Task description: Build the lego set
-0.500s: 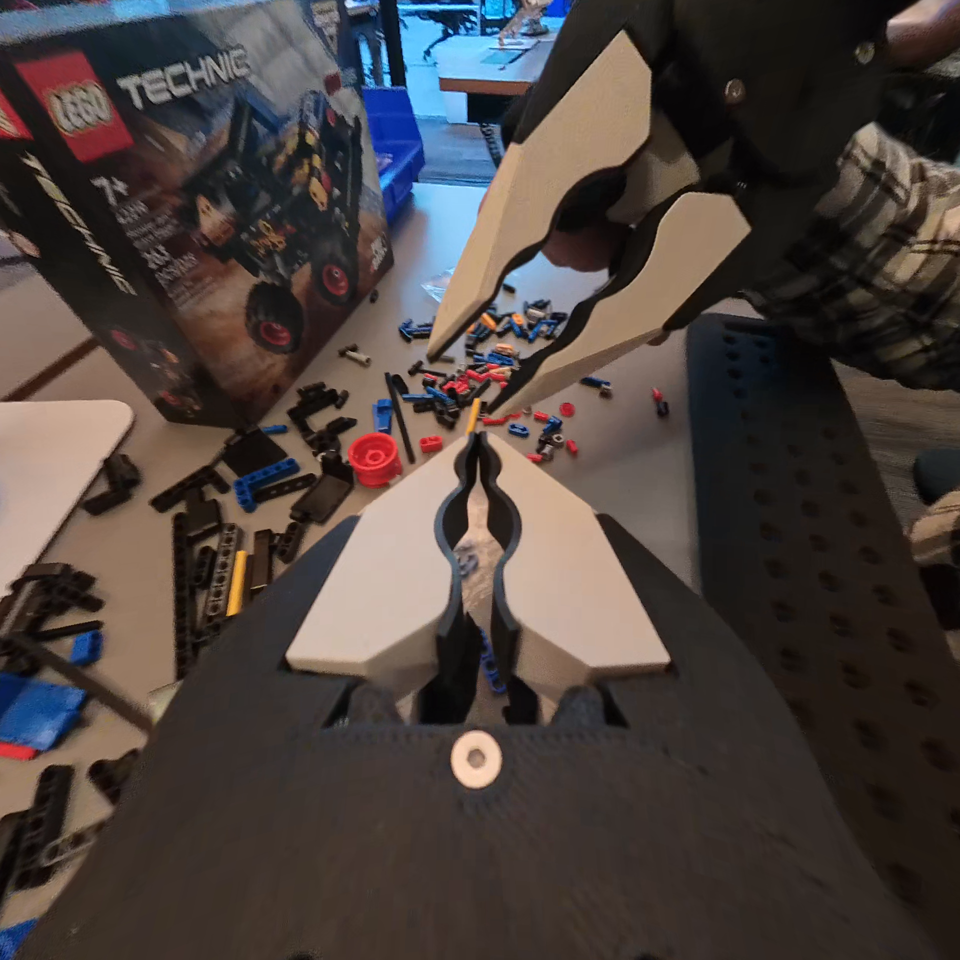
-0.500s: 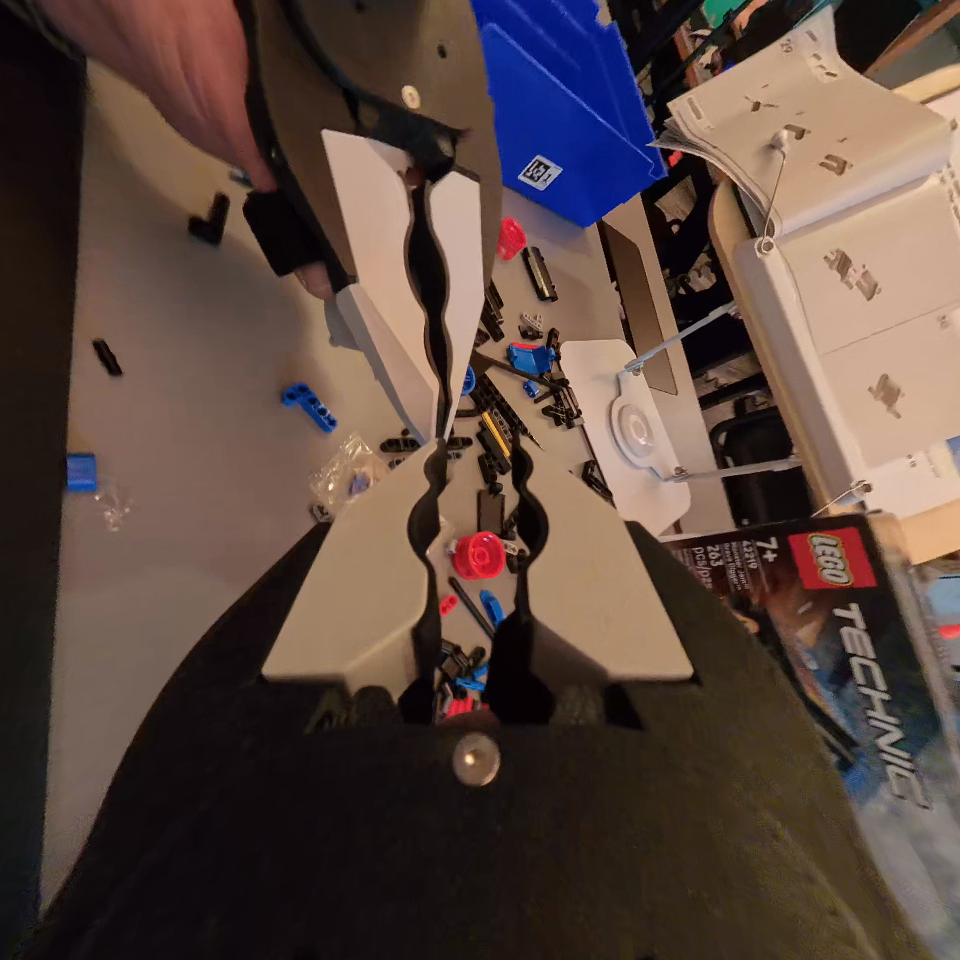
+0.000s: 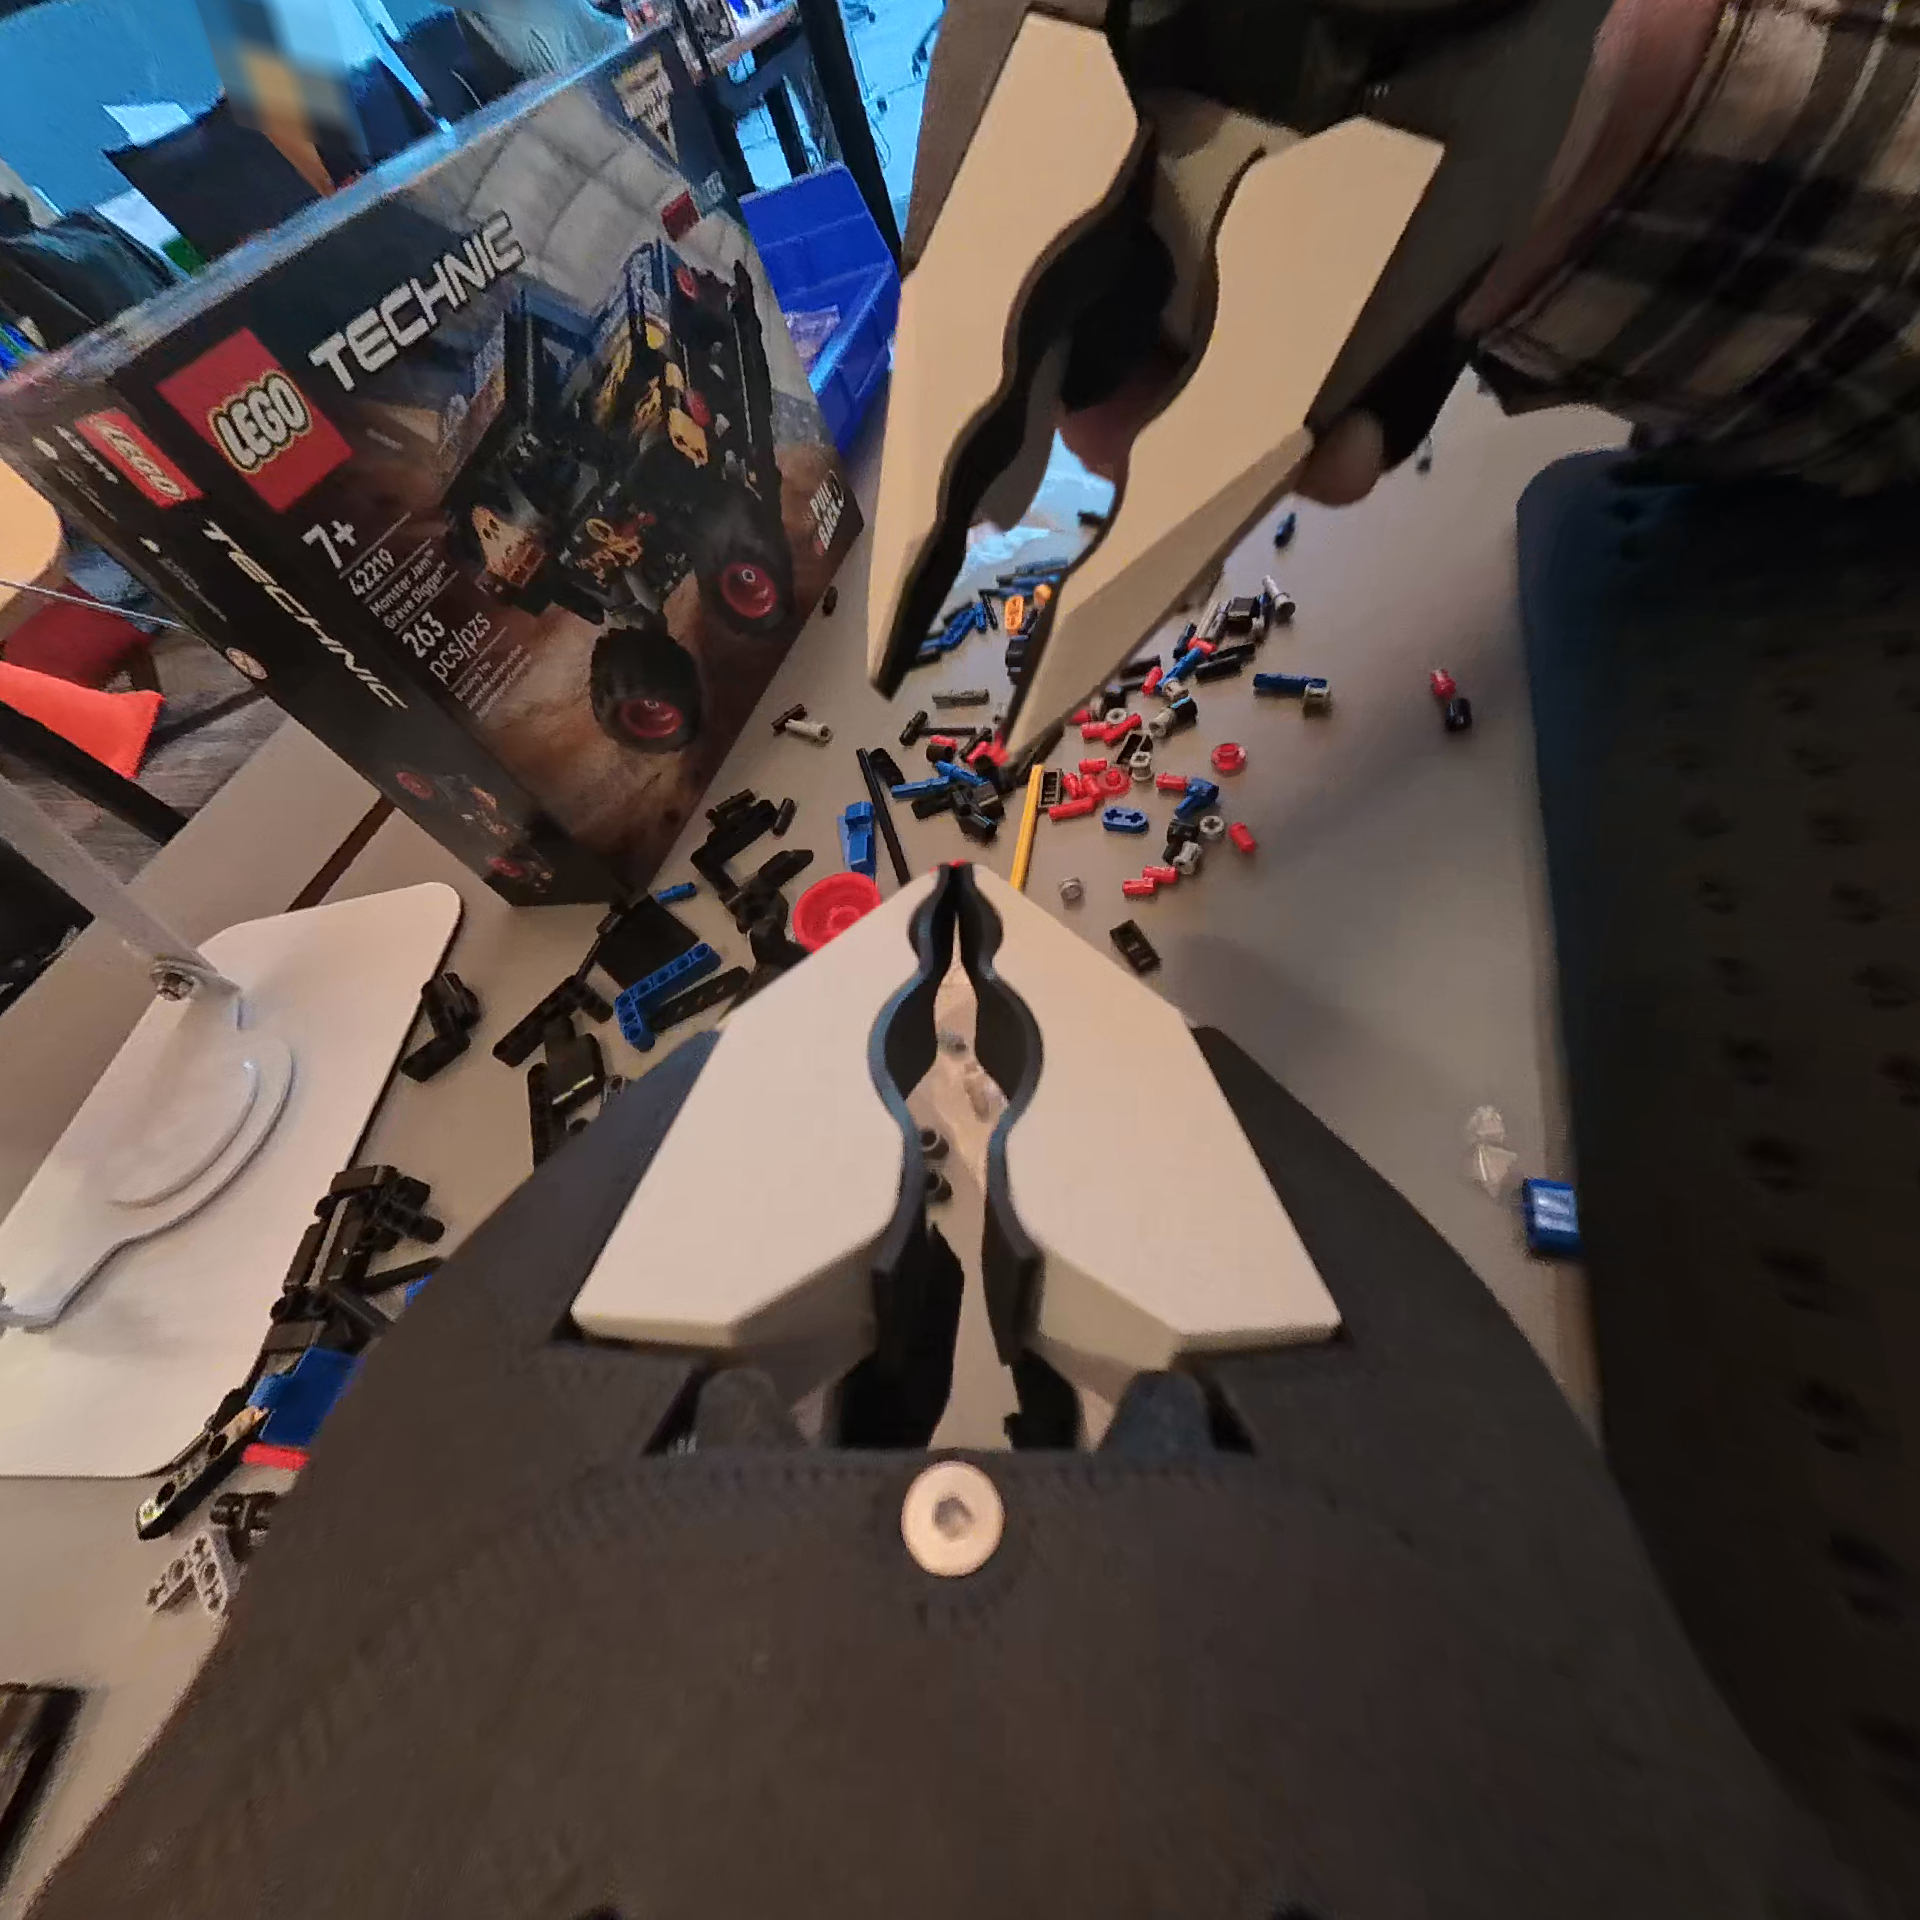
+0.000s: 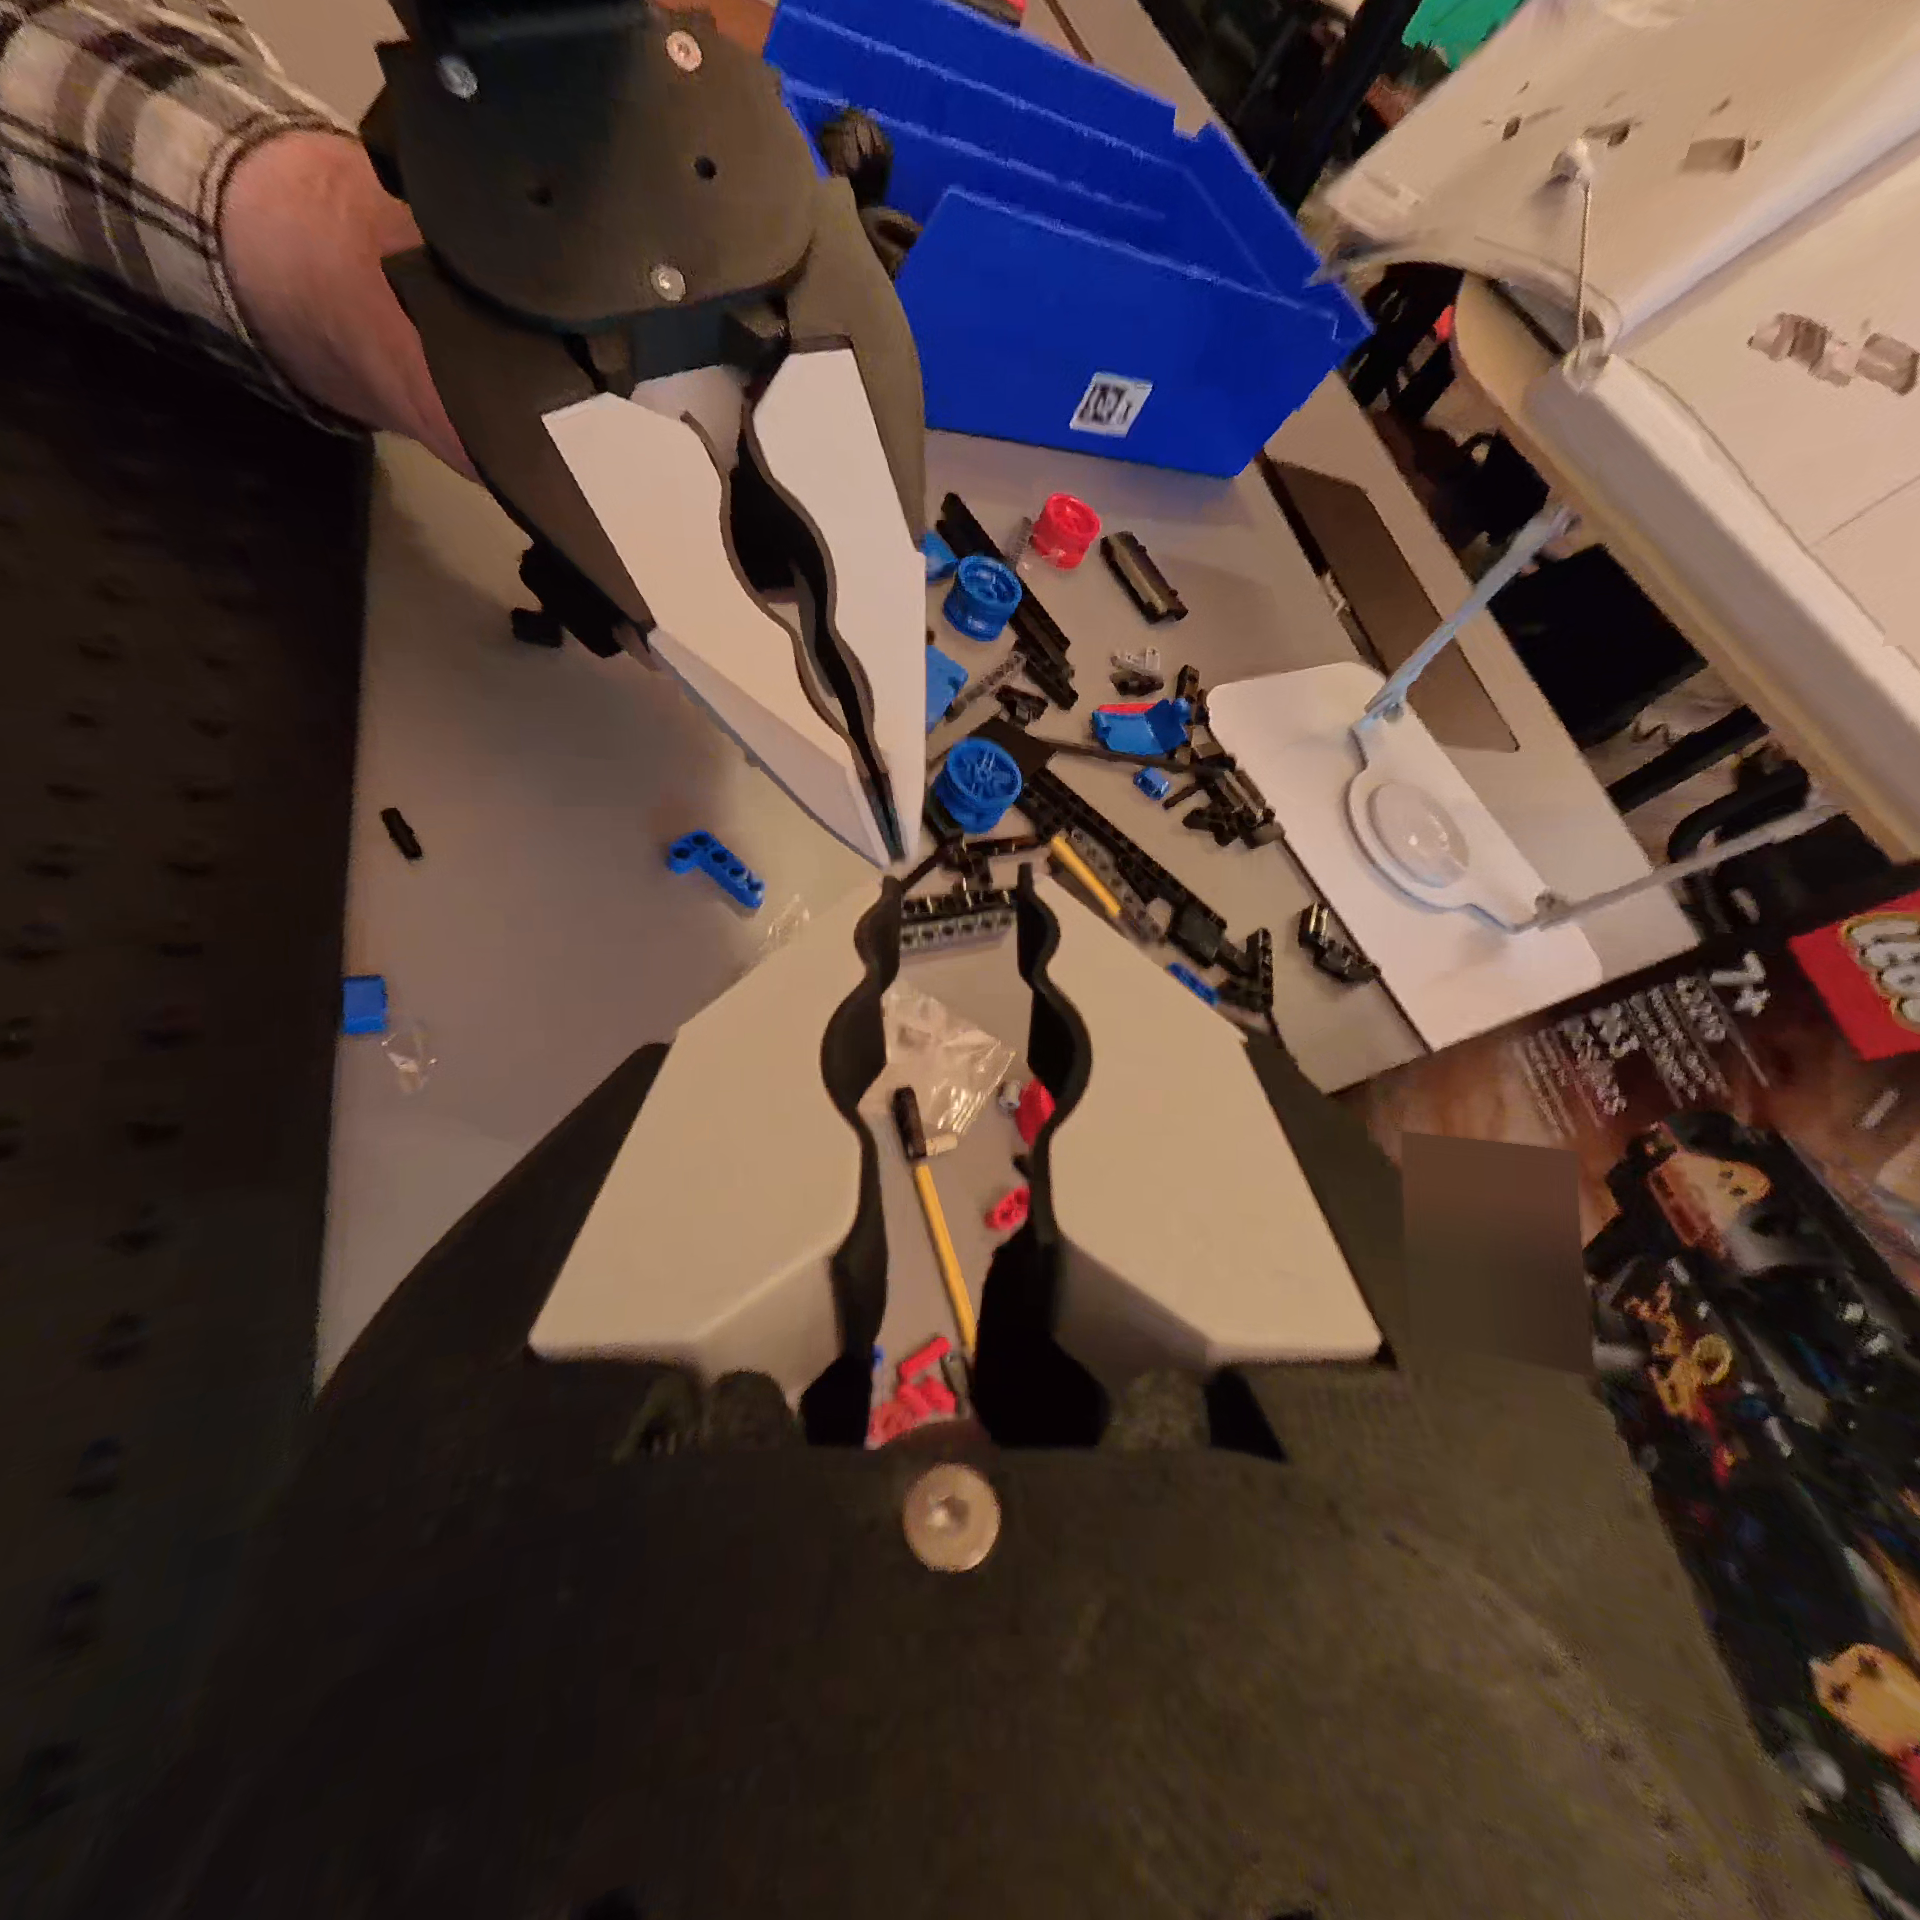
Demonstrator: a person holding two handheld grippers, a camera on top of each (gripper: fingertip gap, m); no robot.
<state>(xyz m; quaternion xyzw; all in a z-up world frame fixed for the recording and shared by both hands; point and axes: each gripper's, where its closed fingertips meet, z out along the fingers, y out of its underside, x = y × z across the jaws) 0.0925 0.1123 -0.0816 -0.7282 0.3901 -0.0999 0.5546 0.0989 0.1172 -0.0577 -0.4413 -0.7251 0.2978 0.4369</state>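
Note:
Loose Lego pieces lie on the grey table (image 3: pixel 1351 935): a pile of small red, blue and black pins (image 3: pixel 1122 769), a red wheel hub (image 3: pixel 831 904), a yellow axle (image 3: pixel 1027 826), and two blue hubs (image 4: pixel 977 784) beside black beams (image 4: pixel 1122 873). My left gripper (image 3: pixel 951 878) is shut, above the table near the red hub. A red speck shows at its tips; I cannot tell if it is held. My right gripper (image 4: pixel 954 891) is open and empty, tips over the pin pile. The two grippers point at each other, tips nearly touching (image 4: pixel 891 844).
The Lego box (image 3: pixel 499 499) stands at the left. A white stand base (image 3: pixel 187 1143) lies near it. Blue bins (image 4: pixel 1091 312) stand at the table's back. A black perforated mat (image 3: pixel 1714 935) borders the table. A blue L-beam (image 4: pixel 717 857) and a clear bag (image 4: pixel 945 1049) lie apart. My left and right fingertips are right by each other. The red wheel hub (image 3: pixel 831 904) is about equally far from each gripper, around 12 cm. From either gripper's tips it is about 15 cm to the yellow axle (image 3: pixel 1027 826). Seen from the right wrist view (image 4: pixel 963 1313) as well.
Both grippers have shifted and tilted a little over the table, so more of the pieces and box shows. Left stays shut, right stays open.

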